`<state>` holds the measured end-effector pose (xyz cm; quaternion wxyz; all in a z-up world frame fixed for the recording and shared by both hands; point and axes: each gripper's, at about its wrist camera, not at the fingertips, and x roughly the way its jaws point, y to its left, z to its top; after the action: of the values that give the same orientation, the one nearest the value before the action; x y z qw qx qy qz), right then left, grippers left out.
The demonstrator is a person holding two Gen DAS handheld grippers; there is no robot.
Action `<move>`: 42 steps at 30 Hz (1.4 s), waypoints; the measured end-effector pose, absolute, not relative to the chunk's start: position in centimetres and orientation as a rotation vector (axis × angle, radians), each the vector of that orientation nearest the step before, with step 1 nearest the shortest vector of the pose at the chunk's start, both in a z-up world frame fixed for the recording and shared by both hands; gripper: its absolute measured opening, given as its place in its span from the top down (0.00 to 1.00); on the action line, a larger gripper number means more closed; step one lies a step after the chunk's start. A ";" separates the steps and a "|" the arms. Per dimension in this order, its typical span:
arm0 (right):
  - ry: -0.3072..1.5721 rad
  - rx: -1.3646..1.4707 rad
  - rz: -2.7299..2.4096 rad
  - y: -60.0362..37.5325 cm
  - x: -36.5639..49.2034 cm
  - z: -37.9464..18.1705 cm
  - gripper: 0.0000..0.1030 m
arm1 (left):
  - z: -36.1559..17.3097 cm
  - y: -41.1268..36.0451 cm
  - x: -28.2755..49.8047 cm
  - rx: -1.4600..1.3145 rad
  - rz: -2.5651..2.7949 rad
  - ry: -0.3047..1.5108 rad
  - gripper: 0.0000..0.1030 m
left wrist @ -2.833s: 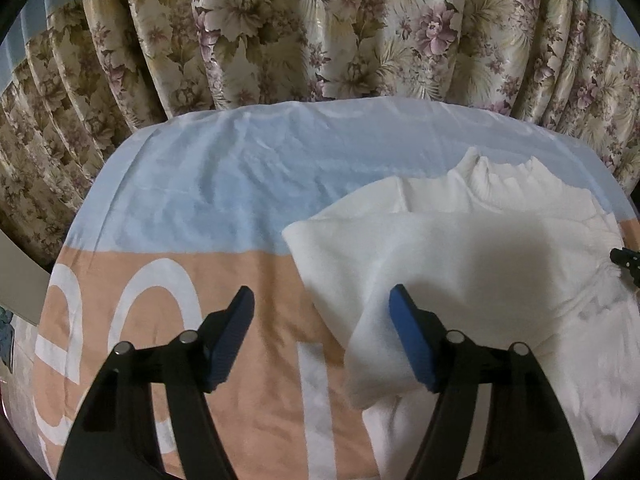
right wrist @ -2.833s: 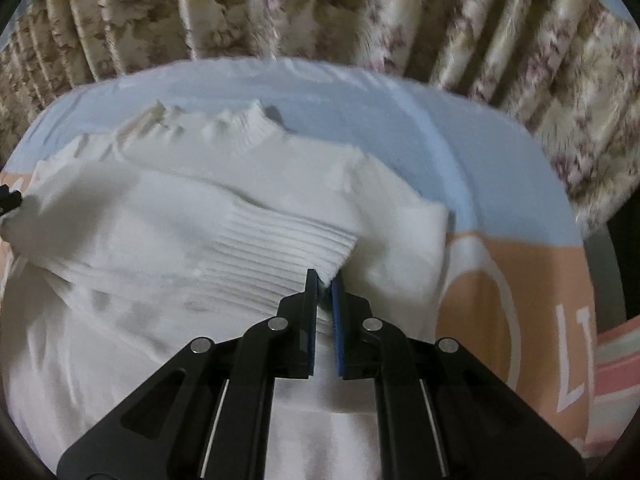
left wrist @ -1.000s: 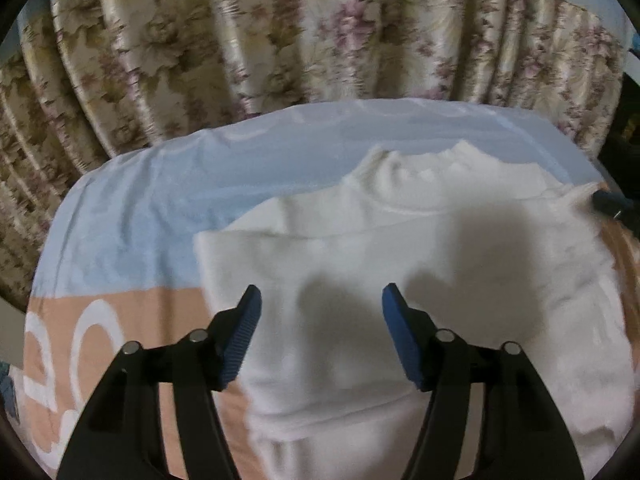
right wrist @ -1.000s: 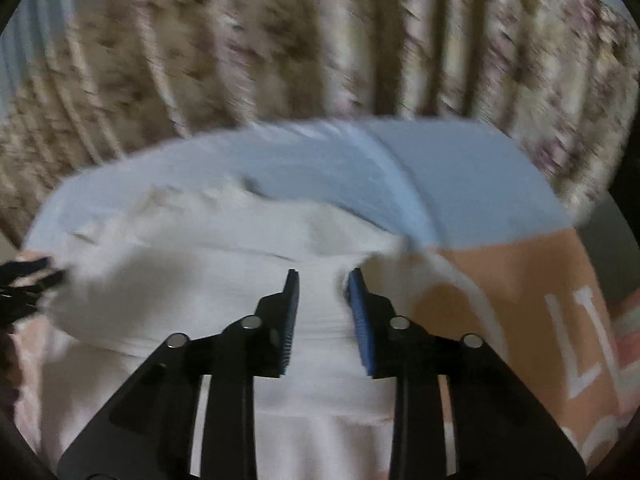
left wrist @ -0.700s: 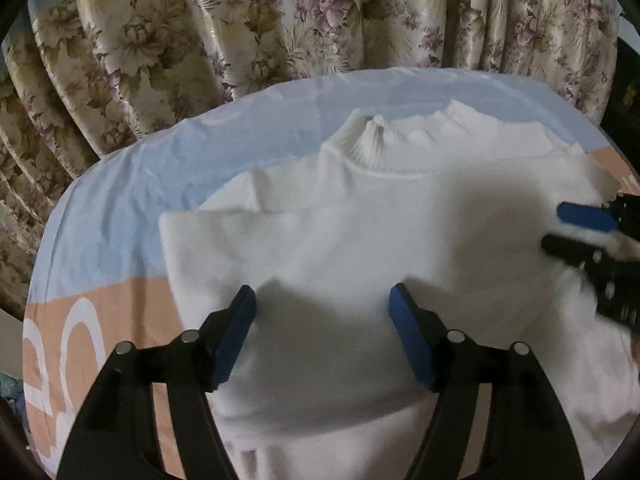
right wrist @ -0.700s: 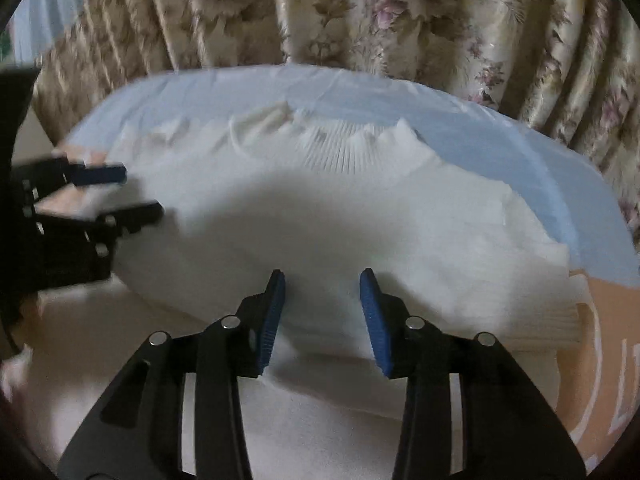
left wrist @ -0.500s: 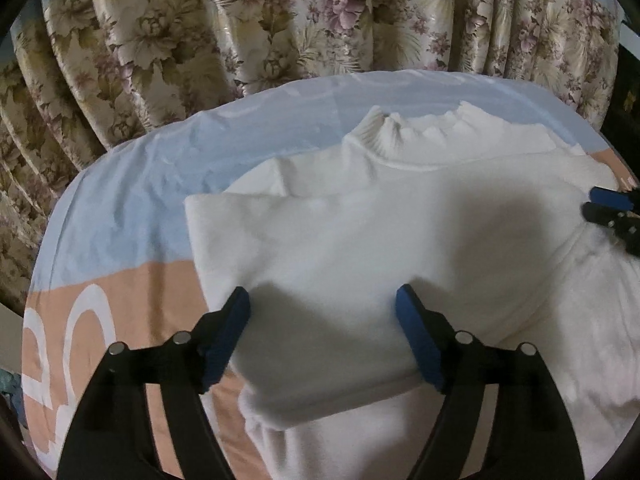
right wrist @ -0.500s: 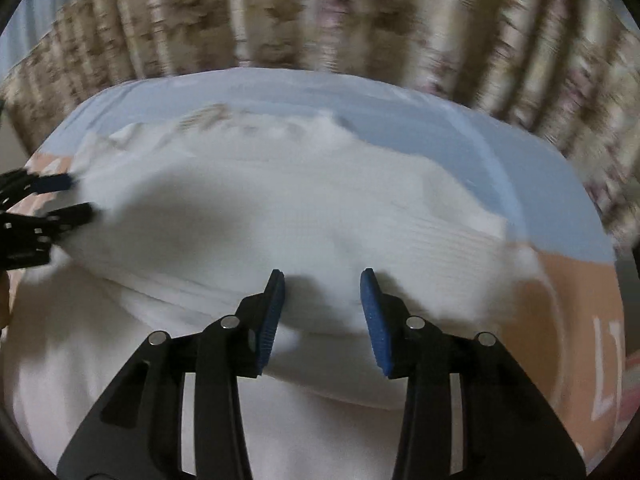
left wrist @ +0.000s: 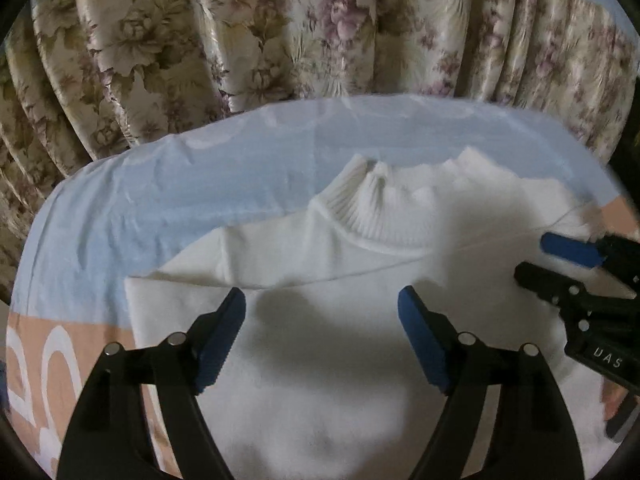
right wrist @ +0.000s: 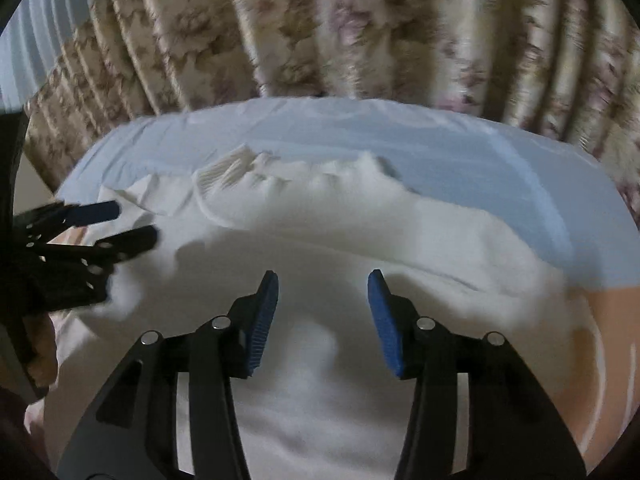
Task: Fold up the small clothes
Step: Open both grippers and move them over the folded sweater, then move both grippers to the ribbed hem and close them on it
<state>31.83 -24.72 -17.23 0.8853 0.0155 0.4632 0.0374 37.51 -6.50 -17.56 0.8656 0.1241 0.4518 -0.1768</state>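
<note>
floral curtains hang behind the blue and peach sheet. on the sheet lies the white sweater, sleeves folded across its chest, ribbed collar pointing toward the curtains, long axis running from collar back to the cameras. over the sweater, left gripper gapes wide, empty; right gripper parted, empty.

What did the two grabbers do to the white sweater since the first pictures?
The right hand-held gripper was shut on a ribbed sleeve cuff; it let go and now stands open. Both sleeves lie folded across the white sweater. The left hand-held gripper shifted from the sweater's edge to over its middle. It stayed open, and the sweater stayed on the bedsheet.
</note>
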 end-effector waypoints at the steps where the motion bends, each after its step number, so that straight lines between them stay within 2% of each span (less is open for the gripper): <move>1: 0.971 0.023 0.070 -24.7 32.0 -17.5 0.55 | -17.9 -6.3 37.6 0.256 -0.374 0.952 0.22; 7: 0.981 -0.002 -0.042 -27.8 31.6 -17.4 0.56 | -17.7 -3.0 37.8 0.231 -0.335 0.958 0.22; 11: 0.991 -0.040 -0.078 -29.8 30.6 -17.0 0.70 | -17.7 -0.7 37.6 0.249 -0.331 0.967 0.22; 15: 1.007 -0.155 -0.077 -29.3 29.8 -16.9 0.69 | -17.4 -0.3 37.0 0.316 -0.327 0.962 0.21; 18: 1.015 -0.173 -0.074 -29.3 29.3 -16.6 0.58 | -16.6 -0.4 36.4 0.320 -0.322 0.963 0.22; 19: 1.011 -0.173 -0.071 -29.3 28.9 -16.2 0.49 | -16.1 -0.5 35.8 0.322 -0.331 0.950 0.21; 21: 0.992 -0.161 -0.050 -29.2 27.8 -15.0 0.45 | -15.2 -0.8 34.5 0.334 -0.345 0.933 0.16; 23: 0.975 -0.152 -0.029 -29.1 26.9 -13.9 0.28 | -14.7 -1.2 32.7 0.357 -0.349 0.923 0.11; 26: 0.951 -0.163 -0.006 -28.5 24.8 -12.8 0.15 | -14.3 -1.2 29.8 0.367 -0.376 0.930 0.11; 34: 0.915 -0.016 0.015 -28.8 18.6 -12.2 0.03 | -14.7 0.7 22.8 0.261 -0.383 0.988 0.11; 38: 0.901 -0.026 0.003 -27.5 15.5 -12.5 0.03 | -14.4 1.1 19.8 0.227 -0.331 0.951 0.11; 42: 0.922 -0.033 -0.023 -26.6 12.5 -12.2 0.03 | -14.3 1.5 17.4 0.161 -0.340 1.003 0.11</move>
<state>12.49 -26.59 -12.16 0.8954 -0.0159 0.4449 -0.0112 17.38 1.46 -14.34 0.8599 0.0766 0.4780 -0.1619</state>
